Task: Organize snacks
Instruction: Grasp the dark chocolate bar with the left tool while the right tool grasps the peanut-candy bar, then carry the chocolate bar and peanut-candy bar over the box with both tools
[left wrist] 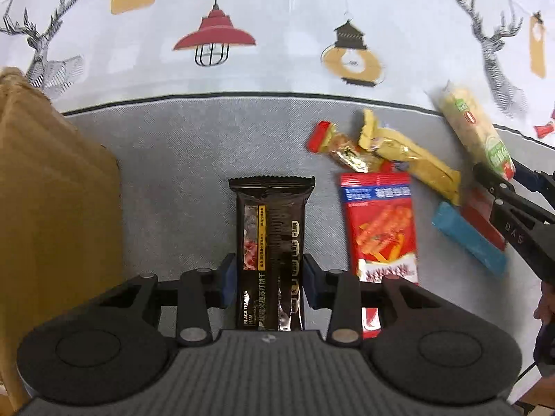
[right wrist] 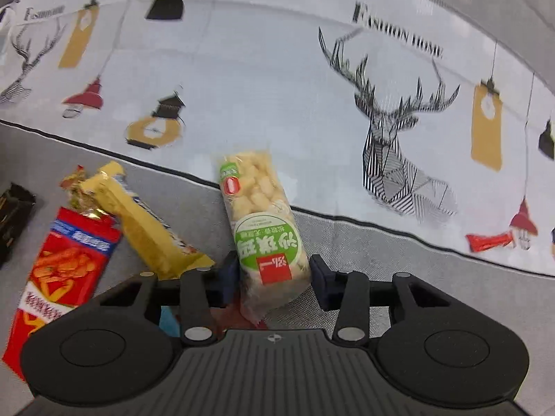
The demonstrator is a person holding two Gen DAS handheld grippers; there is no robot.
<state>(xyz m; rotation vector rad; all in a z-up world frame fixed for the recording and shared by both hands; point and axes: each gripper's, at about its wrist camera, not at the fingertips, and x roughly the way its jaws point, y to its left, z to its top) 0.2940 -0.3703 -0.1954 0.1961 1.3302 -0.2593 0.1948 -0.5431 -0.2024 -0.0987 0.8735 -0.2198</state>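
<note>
Cardboard box (left wrist: pixel 52 190) sitting left of left gripper (left wrist: pixel 269 279), which is clamping the black cracker pack (left wrist: pixel 270 242), pads touching both sides. Red pack (left wrist: pixel 380 228) and yellow bar (left wrist: pixel 412 159) lying between. Right gripper (right wrist: pixel 274 277) is straddling the puffed-rice pack (right wrist: pixel 263 222); contact unclear. Sorting barely begun.

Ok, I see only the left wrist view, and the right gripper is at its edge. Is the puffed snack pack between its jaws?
Observer: Yes. The puffed snack pack sits between the jaws of the right gripper, with a pad against each long side.
Operator: Which end is gripped?
Observer: The end with the green label. The other end points away, onto the white printed part of the tablecloth.
Operator: Is anything close to the jaws?
Observer: The yellow pack ends right beside one pad. I cannot tell if they touch.
</note>
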